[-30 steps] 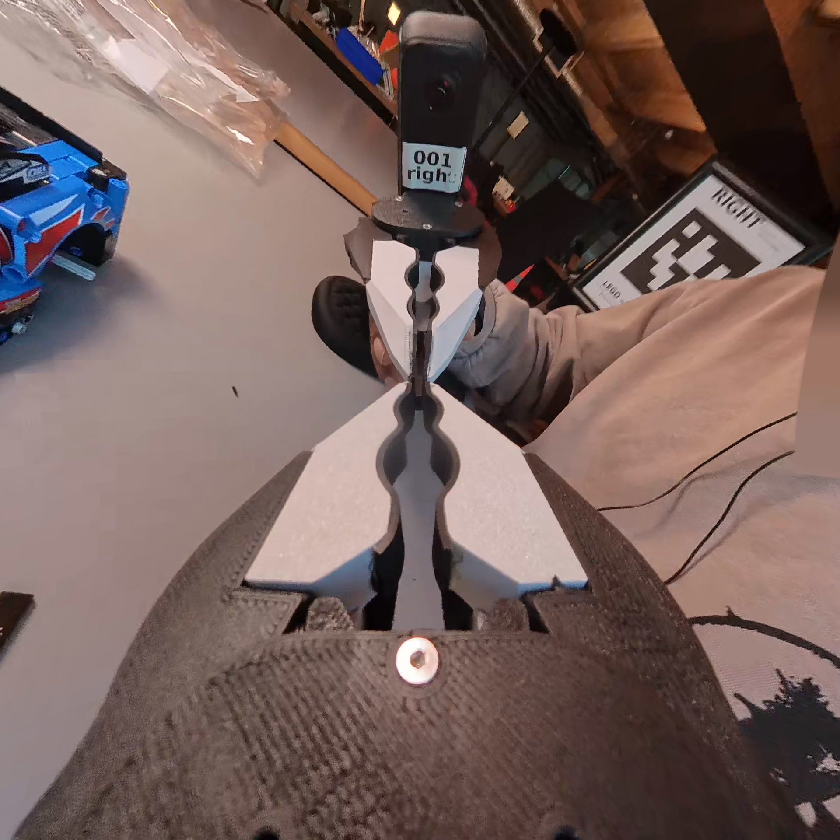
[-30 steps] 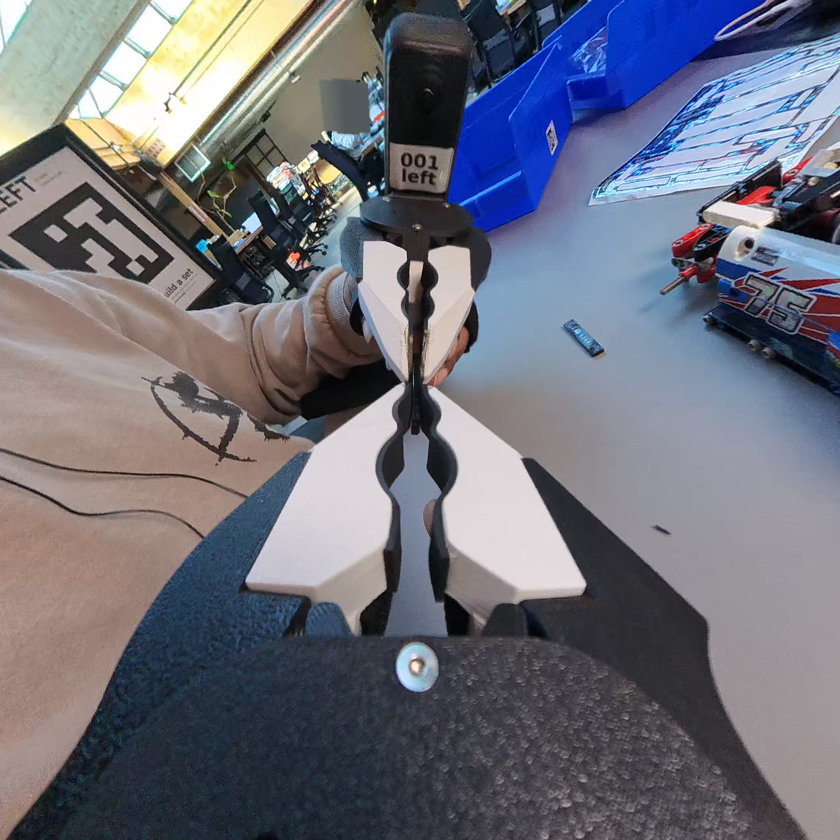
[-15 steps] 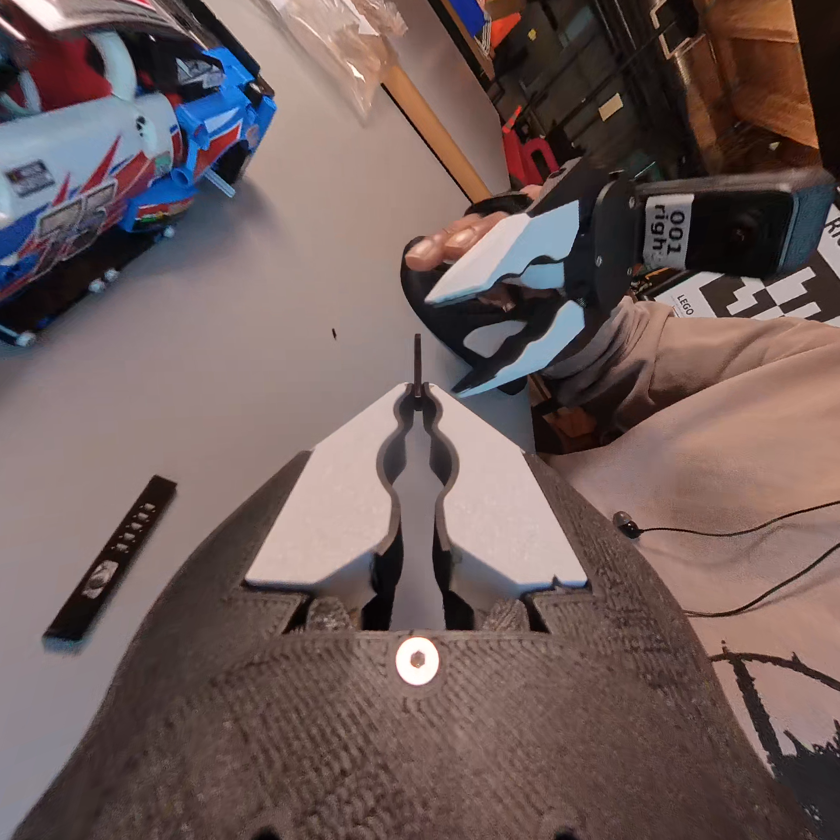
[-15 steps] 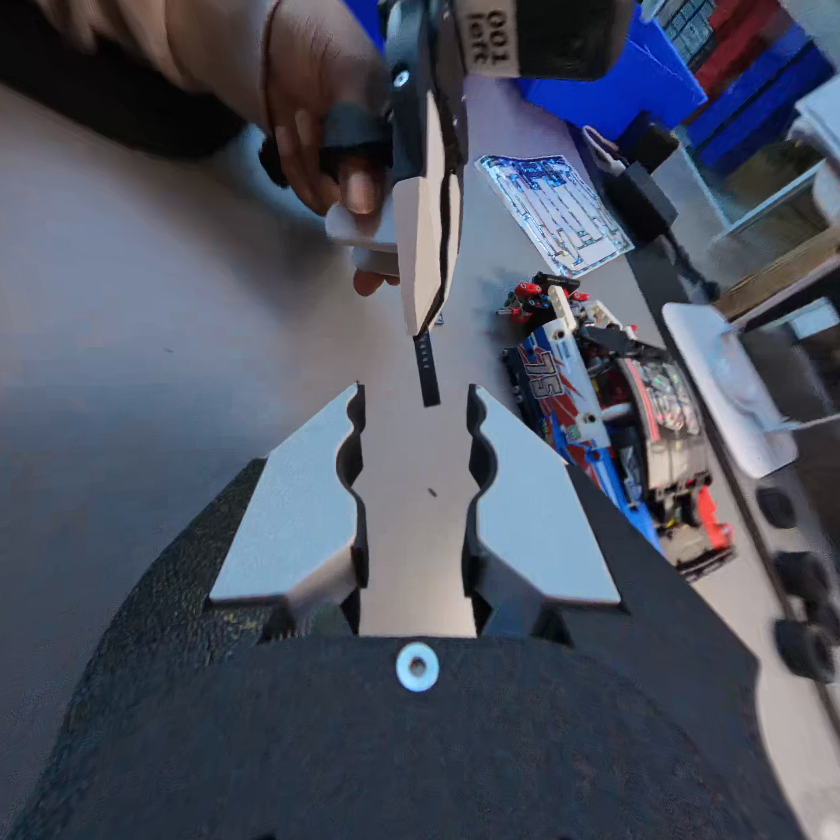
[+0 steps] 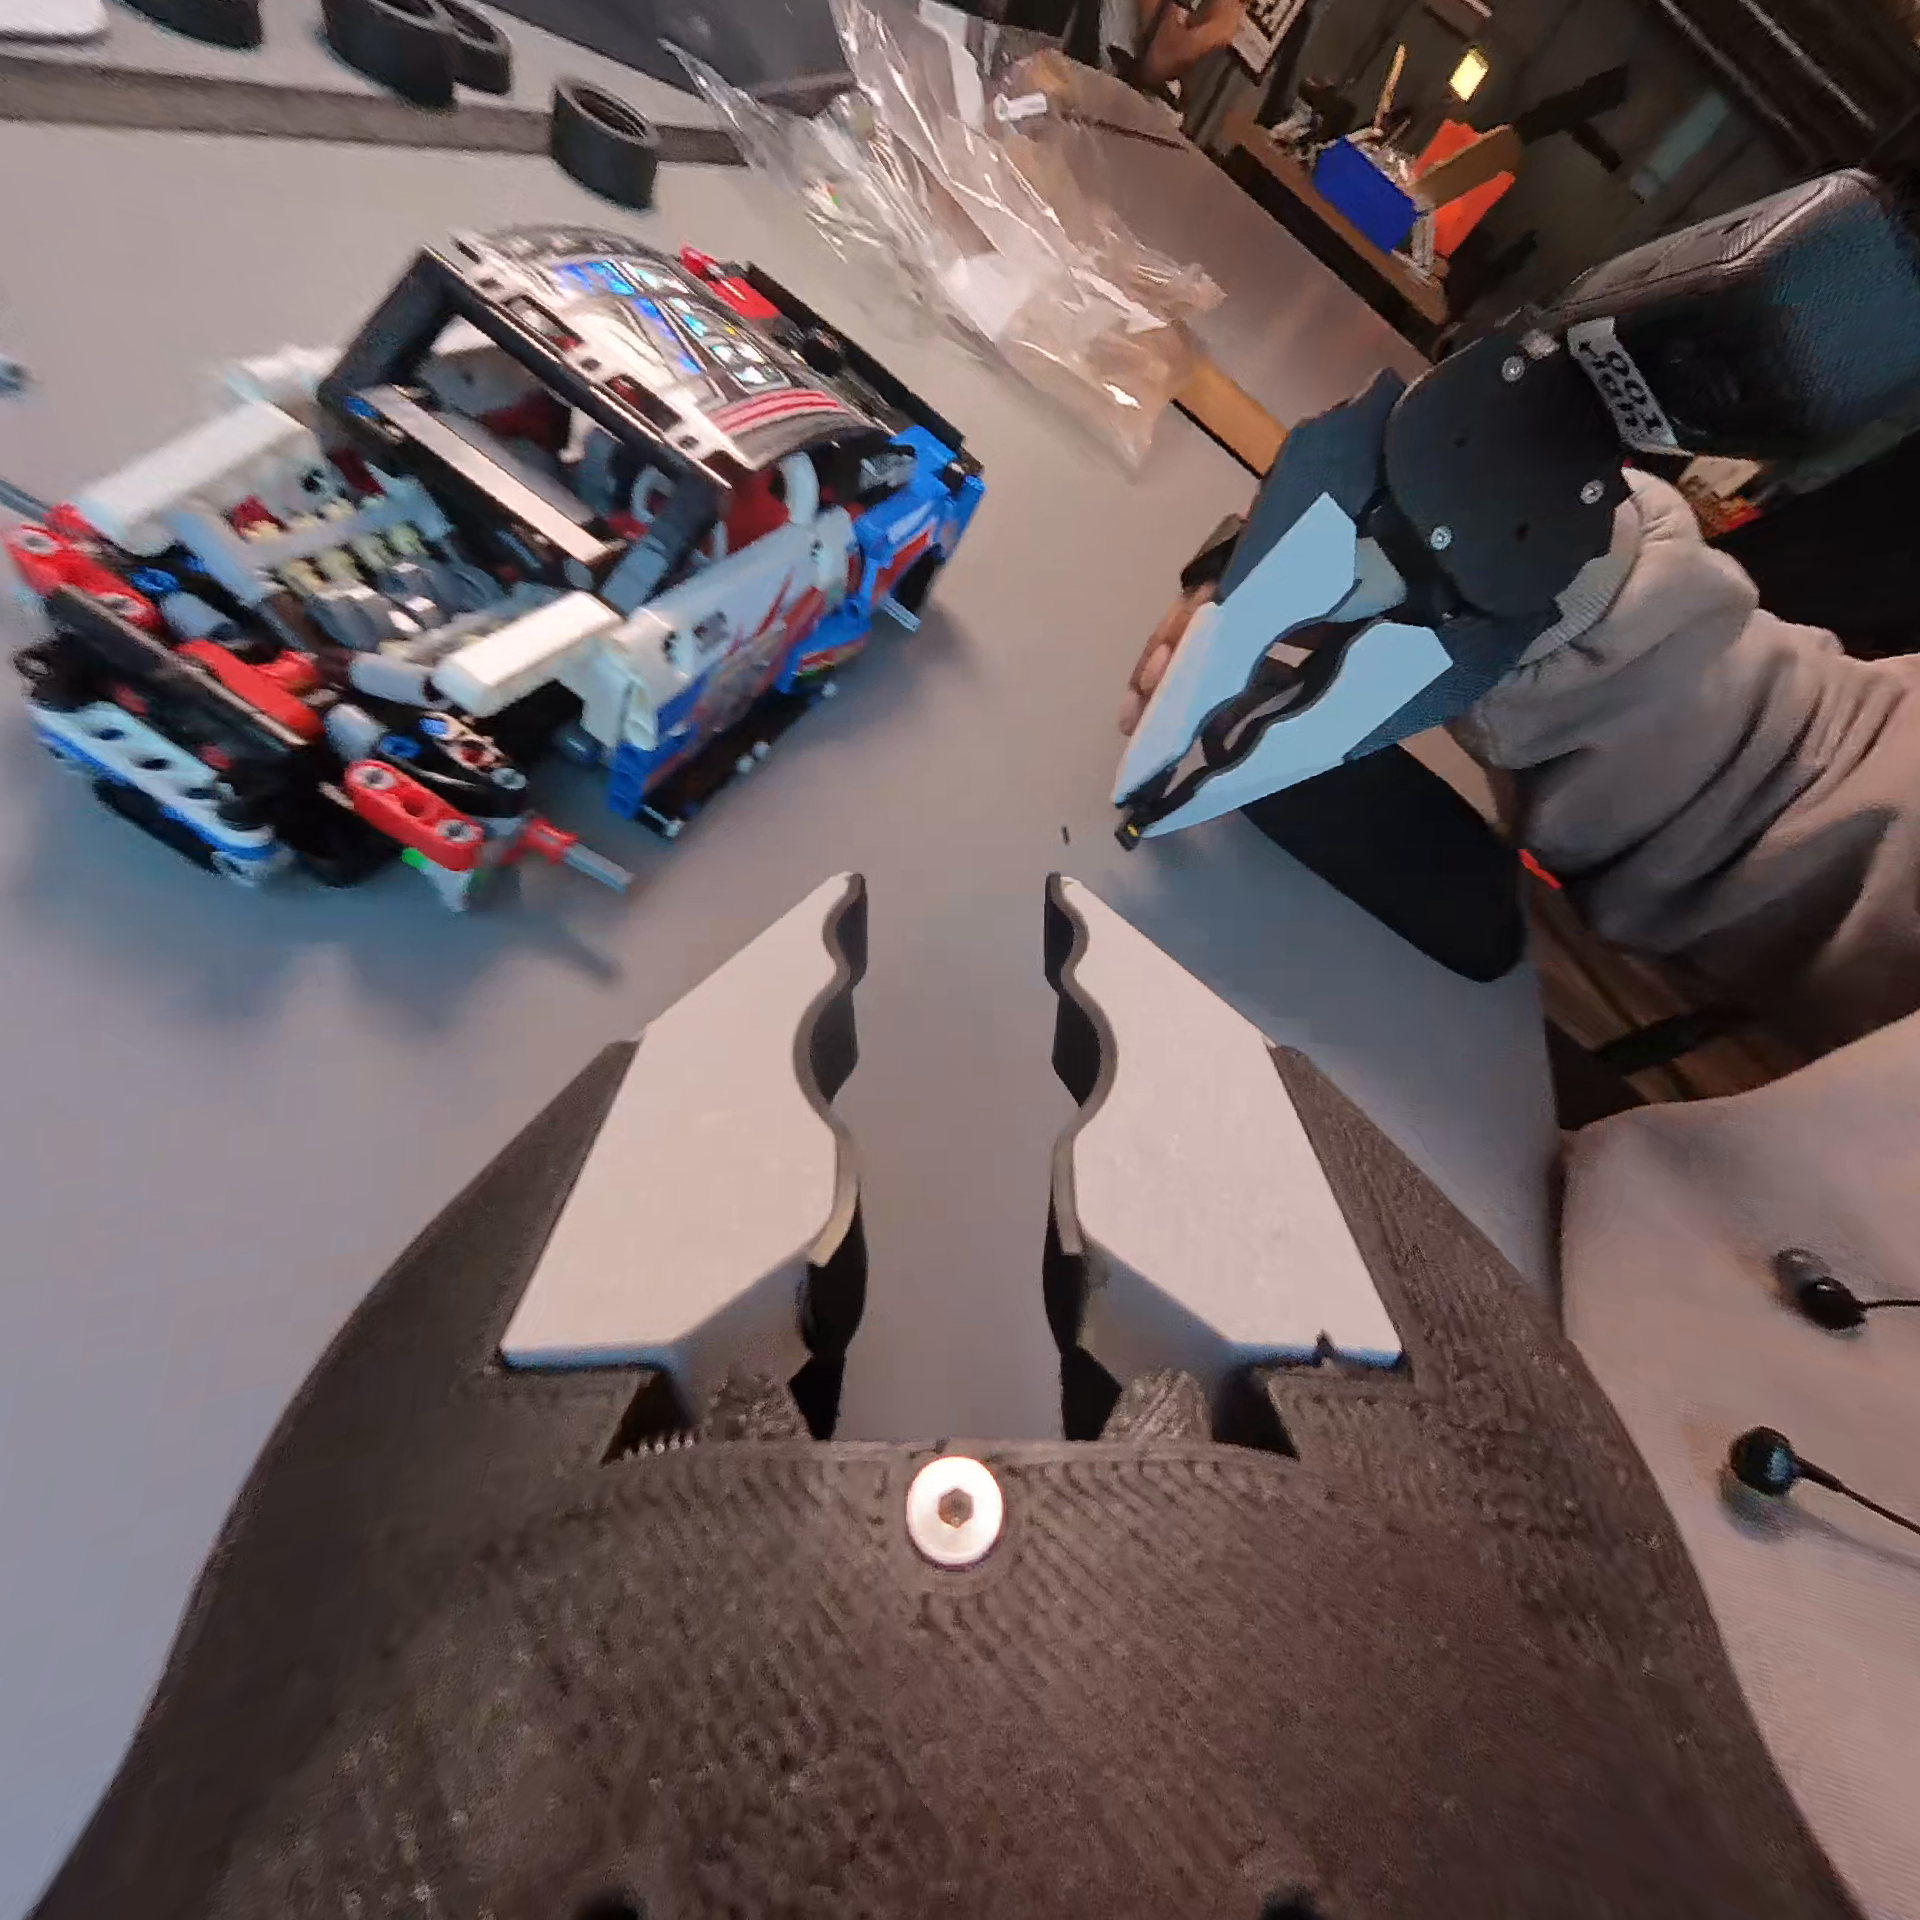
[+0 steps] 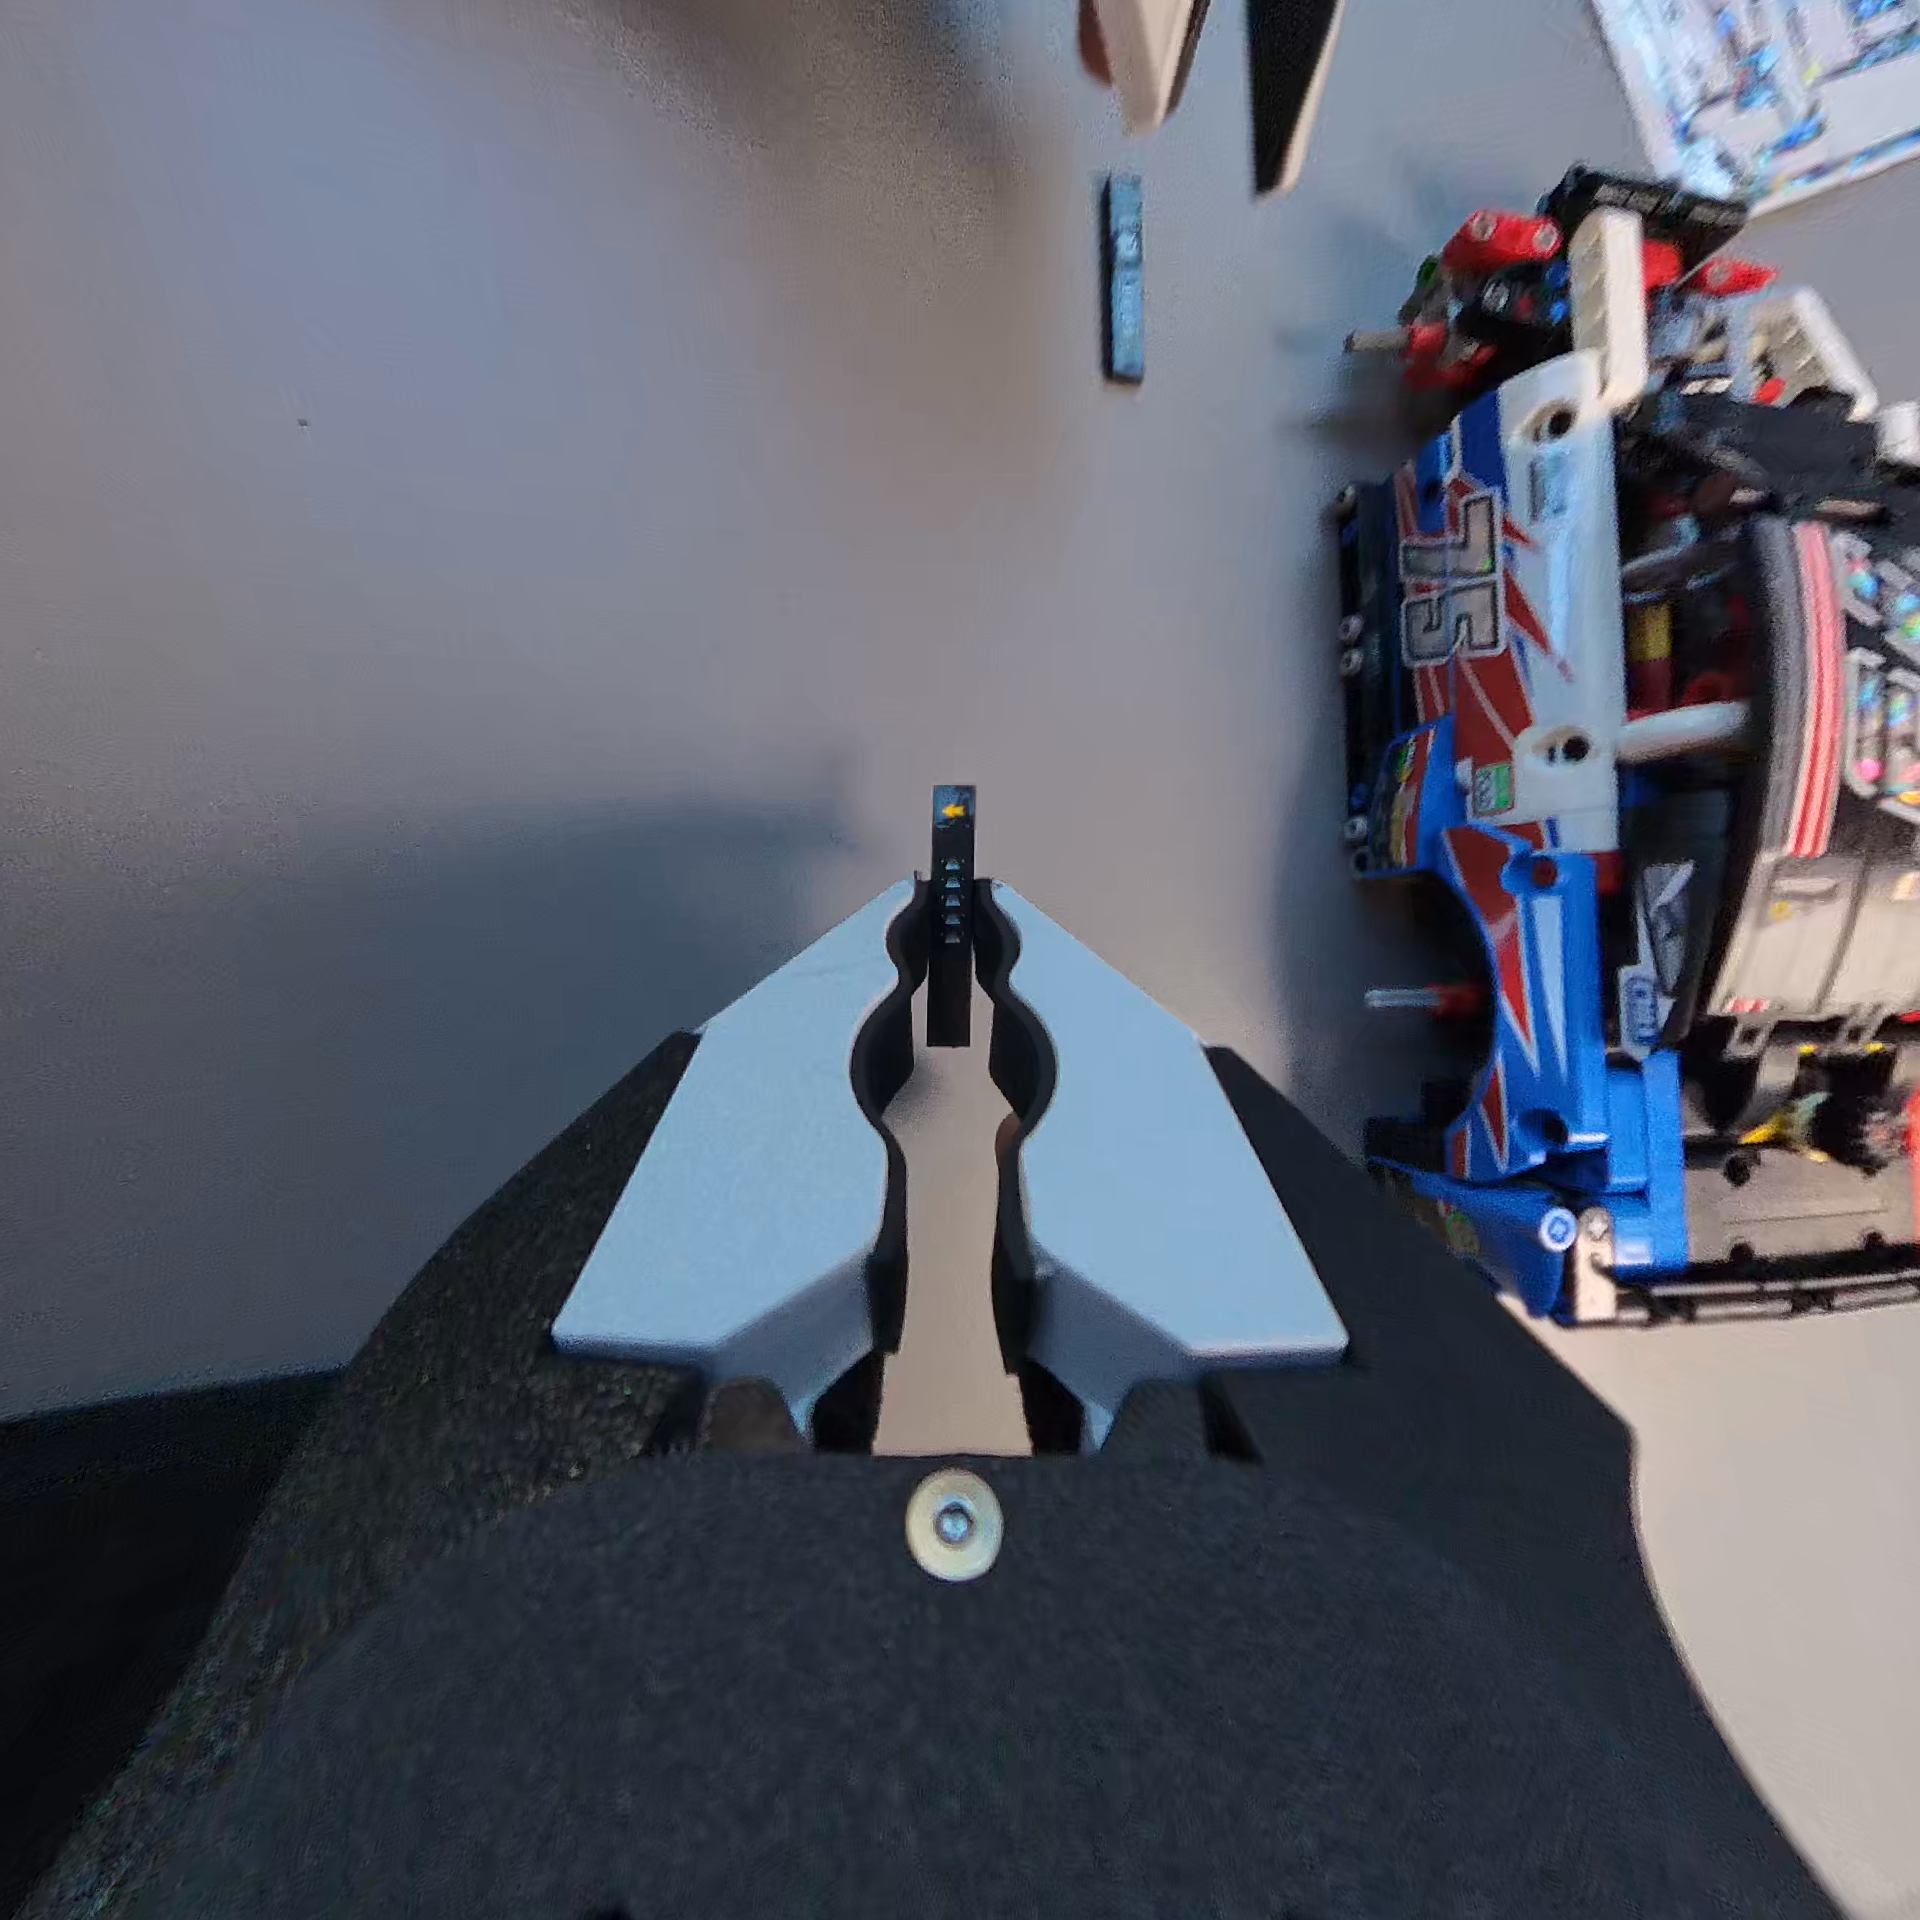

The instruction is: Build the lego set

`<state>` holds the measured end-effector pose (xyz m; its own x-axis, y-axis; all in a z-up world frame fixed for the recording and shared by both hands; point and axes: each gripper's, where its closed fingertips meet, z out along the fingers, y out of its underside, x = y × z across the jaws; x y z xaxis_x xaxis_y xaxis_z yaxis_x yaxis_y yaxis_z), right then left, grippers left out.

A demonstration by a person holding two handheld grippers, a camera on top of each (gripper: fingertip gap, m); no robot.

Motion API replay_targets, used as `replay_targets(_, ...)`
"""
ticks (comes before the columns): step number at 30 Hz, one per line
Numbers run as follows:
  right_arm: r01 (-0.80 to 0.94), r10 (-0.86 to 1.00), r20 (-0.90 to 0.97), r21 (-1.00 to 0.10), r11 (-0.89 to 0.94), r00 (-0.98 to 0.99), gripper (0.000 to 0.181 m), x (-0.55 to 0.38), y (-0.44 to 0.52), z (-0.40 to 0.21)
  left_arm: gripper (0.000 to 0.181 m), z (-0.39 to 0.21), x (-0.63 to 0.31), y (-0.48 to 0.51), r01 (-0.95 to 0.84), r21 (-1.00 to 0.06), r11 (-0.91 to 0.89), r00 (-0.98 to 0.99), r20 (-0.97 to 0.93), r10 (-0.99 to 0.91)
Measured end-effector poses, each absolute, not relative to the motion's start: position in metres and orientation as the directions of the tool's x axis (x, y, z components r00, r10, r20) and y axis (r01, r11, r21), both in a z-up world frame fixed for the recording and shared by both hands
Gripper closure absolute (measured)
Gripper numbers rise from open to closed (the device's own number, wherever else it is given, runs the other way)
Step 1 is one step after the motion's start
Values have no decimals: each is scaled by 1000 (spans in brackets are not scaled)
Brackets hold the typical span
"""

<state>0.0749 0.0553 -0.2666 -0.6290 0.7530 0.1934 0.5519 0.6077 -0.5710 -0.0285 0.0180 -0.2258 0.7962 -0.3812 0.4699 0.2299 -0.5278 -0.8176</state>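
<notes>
L gripper [image 5: 954,883] is wide apart w/ nothing between its fingers, hanging over bare grey table [image 5: 312,1091]. R gripper [image 6: 954,885] is pinched narrow on a thin black strip [image 6: 952,914], a flat lego piece w/ small pale marks and a yellow mark near its tip; the strip sticks out past the fingertips, standing on edge between them. In the L wrist view the R gripper [image 5: 1127,821] shows farther off to the right, tips angled down toward the table w/ the strip's dark end just poking out. The lego car [image 5: 499,582], blue/white/red w/ a black roof frame, sits on the table left of both grippers in that view, no wheels on it; in the R wrist view it lies along the right edge [image 6: 1621,790]. A second black strip [image 6: 1122,281] lies flat on the table beyond the R gripper, near the car's front. Loose black tyres [image 5: 603,140] and clear plastic bags [image 5: 987,208] sit at the far side of the table, a printed sheet [image 6: 1766,94] past the car.
</notes>
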Motion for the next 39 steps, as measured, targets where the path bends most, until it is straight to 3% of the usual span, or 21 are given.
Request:
replay_targets(4,597,740,125,-510,620,-661,172,86,60,-285,143,-225,-43,22,243,-833,-496,819,451,-355)
replay_targets(9,540,809,141,-677,499,-570,144,72,85,-235,138,-220,-55,19,197,-869,-454,866,372,-335)
replay_targets(11,506,856,240,-722,473,-458,121,61,120,-207,134,-222,-70,23,130,-889,-439,909,284,-306)
replay_targets(14,544,806,470,-596,591,-359,88,46,175,-208,128,-235,-97,36,-36,-877,-479,956,109,-272)
replay_targets(17,565,767,490,-522,639,-414,72,27,176,-237,121,-254,-120,50,-173,-830,-530,965,-36,-260)
replay_targets(21,545,683,567,-426,722,-462,75,1,176,-258,116,-257,-116,60,-143,-840,-523,957,18,-291)
replay_targets(29,499,651,567,-424,755,-504,83,-20,177,-257,117,-258,-121,52,-169,-857,-486,956,-22,-293)
replay_targets(31,492,637,562,-409,768,-527,100,-20,182,-251,116,-255,-124,52,-180,-863,-472,955,-39,-293)
replay_targets(39,533,659,344,-394,748,-669,100,-15,185,-243,104,-260,-120,57,-357,-823,-442,912,-205,-355)
